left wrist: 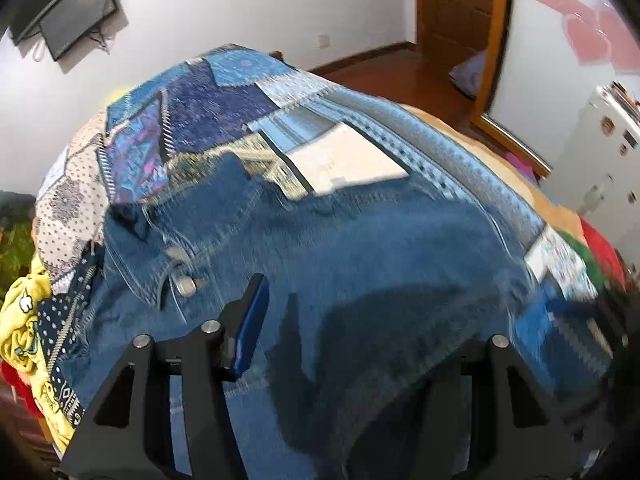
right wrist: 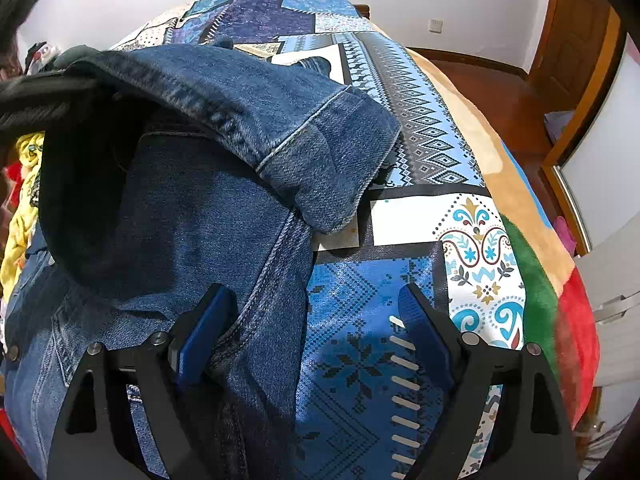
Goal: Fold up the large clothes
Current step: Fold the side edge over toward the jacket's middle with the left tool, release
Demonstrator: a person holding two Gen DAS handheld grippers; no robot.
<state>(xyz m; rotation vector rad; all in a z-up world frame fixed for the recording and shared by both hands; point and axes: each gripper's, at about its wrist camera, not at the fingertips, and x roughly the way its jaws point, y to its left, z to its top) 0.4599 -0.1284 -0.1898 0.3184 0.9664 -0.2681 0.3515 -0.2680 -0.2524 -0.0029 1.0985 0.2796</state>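
Note:
A blue denim jacket (left wrist: 360, 248) lies spread on a bed covered by a blue patchwork blanket (left wrist: 224, 108). Its collar and a metal button (left wrist: 186, 286) are at the left. My left gripper (left wrist: 320, 300) hangs low over the jacket's body. Its left blue pad (left wrist: 250, 324) stands free, and denim hides the right finger. In the right wrist view, a sleeve with its cuff (right wrist: 332, 160) is folded across the jacket (right wrist: 180, 220). My right gripper (right wrist: 316, 296) is open wide over the jacket's side seam, one finger on denim and the other over the blanket (right wrist: 360, 340).
A yellow garment (left wrist: 24, 320) and other clothes are piled at the bed's left side. A dark screen (left wrist: 76, 20) hangs on the white wall. Beyond the bed are a wooden floor (left wrist: 400, 76), a door (left wrist: 452, 4) and a white cabinet (left wrist: 600, 152).

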